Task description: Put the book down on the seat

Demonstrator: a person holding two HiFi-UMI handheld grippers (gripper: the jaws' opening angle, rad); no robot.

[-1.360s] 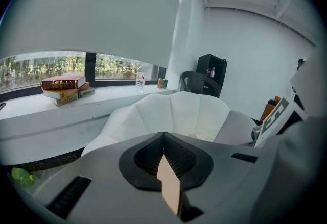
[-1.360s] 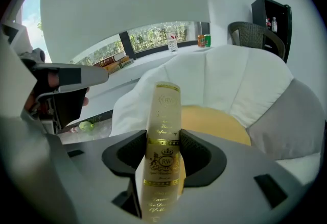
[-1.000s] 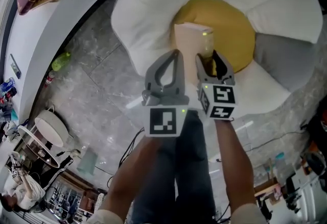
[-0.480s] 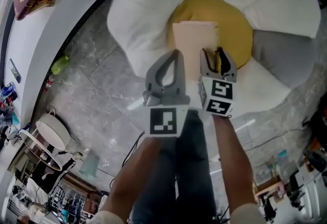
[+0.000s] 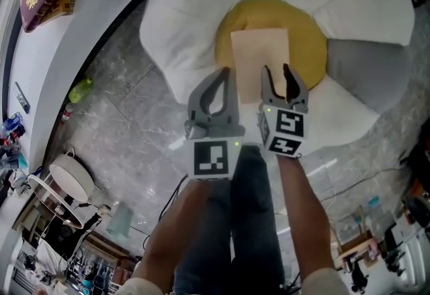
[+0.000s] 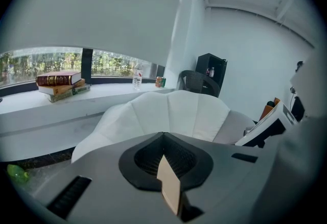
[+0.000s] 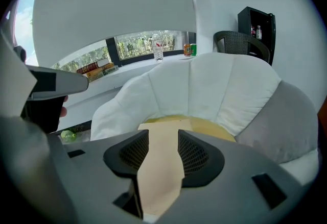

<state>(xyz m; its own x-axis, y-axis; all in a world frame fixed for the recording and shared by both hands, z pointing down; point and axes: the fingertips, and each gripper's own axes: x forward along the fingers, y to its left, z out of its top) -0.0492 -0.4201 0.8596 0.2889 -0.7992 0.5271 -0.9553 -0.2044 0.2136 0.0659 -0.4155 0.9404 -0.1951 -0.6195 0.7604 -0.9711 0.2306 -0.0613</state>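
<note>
Head view: tan rectangular book flat on round yellow seat cushion, long axis pointing away from body, straight ahead of right hand-held gripper, jaws wide, just closing a little, book's near edge between them unpinched; left hand-held gripper closed alongside

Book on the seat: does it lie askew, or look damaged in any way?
Nothing stands out. The book lies flat on the yellow cushion in the middle of the white seat; no damage shows.
</note>
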